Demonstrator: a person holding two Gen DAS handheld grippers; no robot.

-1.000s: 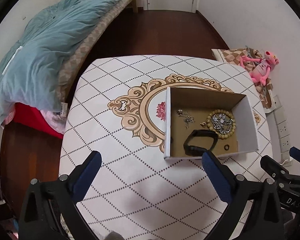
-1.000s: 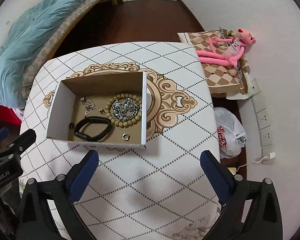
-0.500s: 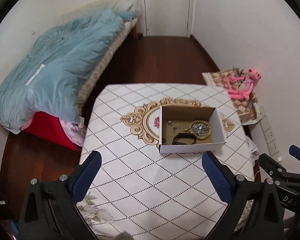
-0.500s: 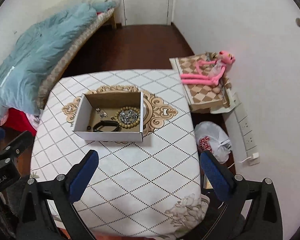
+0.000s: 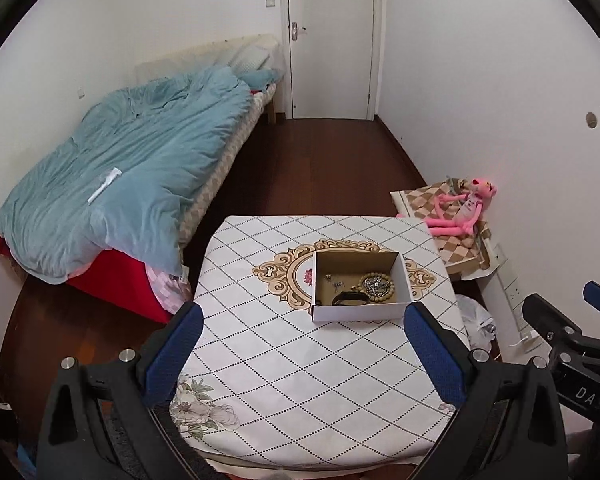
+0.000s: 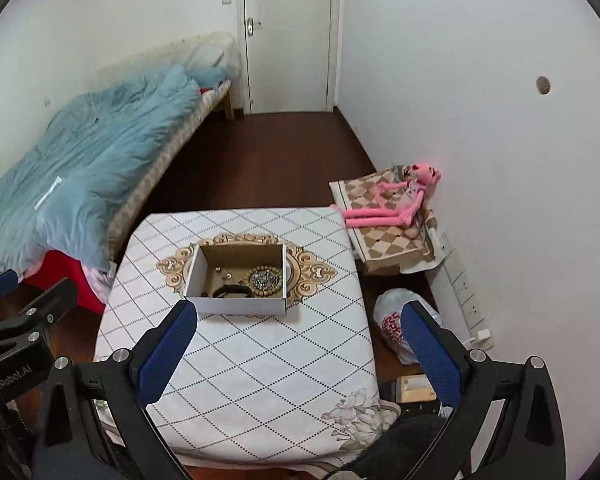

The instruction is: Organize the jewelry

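The cardboard box is sitting open-topped near the middle of the table, right on the gold medallion print, and the jewelry is lying inside it: a bead bracelet is ringing a silvery chain, a black band is resting beside it toward the near wall, and small bits are scattered to the left. Everything is gathering in one container, so the sorting is looking close to done, I'd judge. The left gripper is hovering well apart from the box, jaws spread wide and carrying nothing; the right gripper is doing the same, wide and empty. Beyond the table, a blue quilt is covering the bed and a pink plush toy is lounging by the wall.
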